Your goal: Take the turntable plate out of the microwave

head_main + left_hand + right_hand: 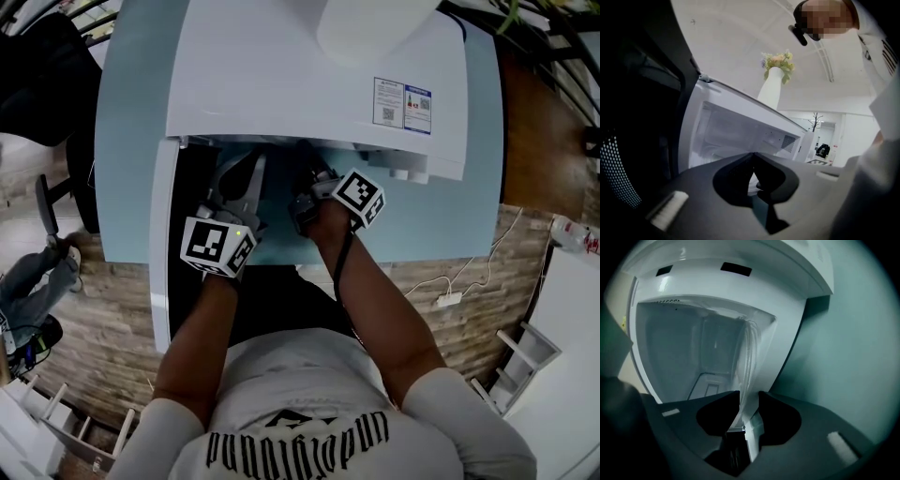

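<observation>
White microwave (281,84) sat on light blue table (122,141), door (161,244) swung open at left. Left gripper (244,173) and right gripper (307,161) both reached into the opening, tips hidden under the top edge. White vase (375,28) and sticker label (403,103) on top. Wood floor (103,319), power strip (448,300) at right.

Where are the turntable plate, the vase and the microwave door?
turntable plate (750,352): right gripper view, glass rim.
vase (771,89): left gripper view, white body.
microwave door (165,244): head view, white edge.
</observation>
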